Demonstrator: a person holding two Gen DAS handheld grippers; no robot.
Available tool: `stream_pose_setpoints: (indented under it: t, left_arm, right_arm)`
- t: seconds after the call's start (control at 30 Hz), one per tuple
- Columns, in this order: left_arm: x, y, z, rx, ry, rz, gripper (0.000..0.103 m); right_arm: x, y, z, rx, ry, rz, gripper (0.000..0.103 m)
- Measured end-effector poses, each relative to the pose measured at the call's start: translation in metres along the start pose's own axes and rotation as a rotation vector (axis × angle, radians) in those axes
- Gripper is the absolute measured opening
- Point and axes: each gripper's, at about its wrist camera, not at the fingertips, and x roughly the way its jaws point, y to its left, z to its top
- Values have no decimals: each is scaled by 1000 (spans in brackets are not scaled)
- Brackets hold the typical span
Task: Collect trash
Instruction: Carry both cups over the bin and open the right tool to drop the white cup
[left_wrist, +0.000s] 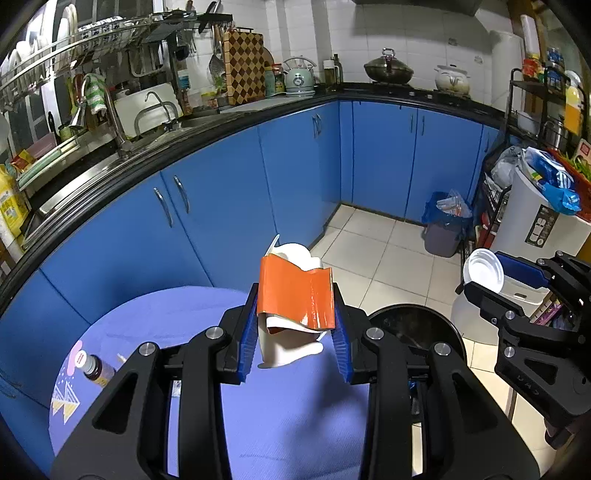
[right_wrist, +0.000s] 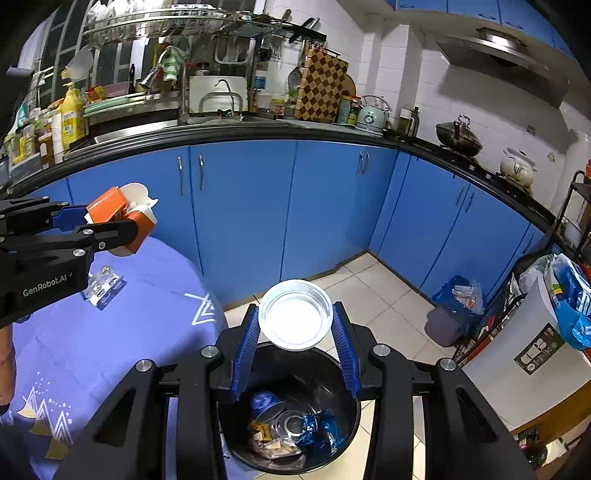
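We see two grippers, each holding one piece of trash. Our left gripper (left_wrist: 295, 328) has its jaws clenched on one crushed orange carton (left_wrist: 295, 291), long axis pointing away from us, above the purple-covered surface (left_wrist: 258, 424). Our right gripper (right_wrist: 295, 339) has its jaws grasping one white plastic bowl (right_wrist: 294, 314), tilted with its opening facing us, over one black bin (right_wrist: 291, 417) that holds trash

a tabletop (right_wrist: 122, 332) under a lilac cloth carries a small brown bottle (left_wrist: 96, 369) and a clear wrapper (right_wrist: 103, 286). the black bin (right_wrist: 291, 417) stands on the tiled floor (left_wrist: 384, 251).
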Motion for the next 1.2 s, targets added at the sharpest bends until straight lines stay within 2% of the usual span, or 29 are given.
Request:
stream_pose_setpoints:
  t: [0.4, 0.7, 0.73, 0.77, 0.83, 0.9, 1.0, 1.2]
  left_arm:
    - [29, -26, 14, 31, 15, -5, 36]
    - [39, -26, 15, 24, 29, 1, 36]
    - [40, -27, 15, 23, 29, 3, 36]
    - [40, -28, 15, 23, 29, 3, 36]
    - [40, -28, 15, 22, 28, 3, 36]
    - [39, -28, 15, 24, 27, -1, 36]
    - [39, -27, 15, 23, 26, -2, 36]
    - [36, -27, 17, 24, 24, -11, 36]
  right_arm:
    - [30, -26, -4, 36, 21, 14, 39]
    - [37, -34, -4, 46, 3, 13, 39]
    - [37, -34, -3, 42, 1, 15, 44]
    - [37, -34, -3, 42, 1, 11, 62]
    - [34, -33, -3, 35, -20, -26, 91]
    - [28, -34, -2, 29, -53, -51, 95]
    - [27, -37, -1, 37, -50, -89, 96]
    - [23, -43, -2, 45, -52, -106, 96]
